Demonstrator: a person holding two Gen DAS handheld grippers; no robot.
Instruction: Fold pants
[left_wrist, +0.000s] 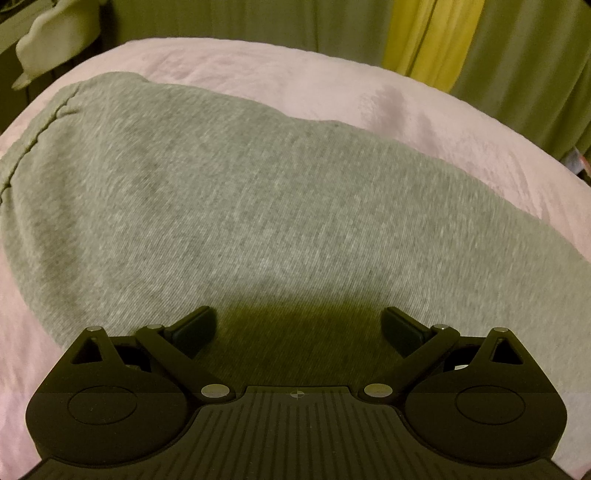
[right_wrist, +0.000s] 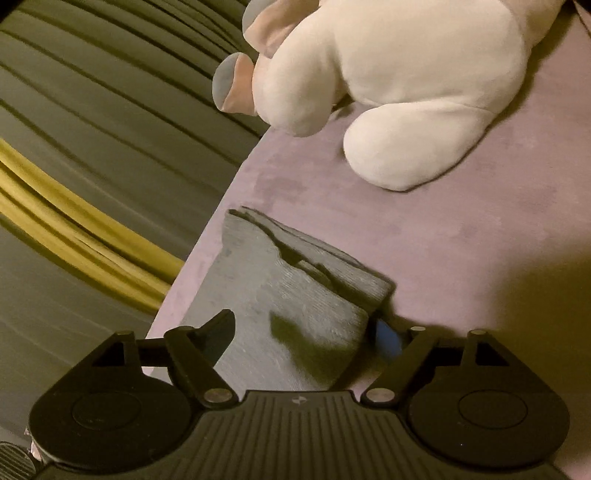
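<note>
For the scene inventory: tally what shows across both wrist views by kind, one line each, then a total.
Pants: 1, grey, lying on the blanket
Blanket: 1, pink
Plush toy: 1, white
Curtain: 1, green with a yellow strip
Grippers: 2, left gripper and right gripper, both open over the pants
Total: 6

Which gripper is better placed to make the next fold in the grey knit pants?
Probably the right gripper: open astride the grey knit pants' layered end. The left gripper hovers open over flat mid-fabric.
</note>
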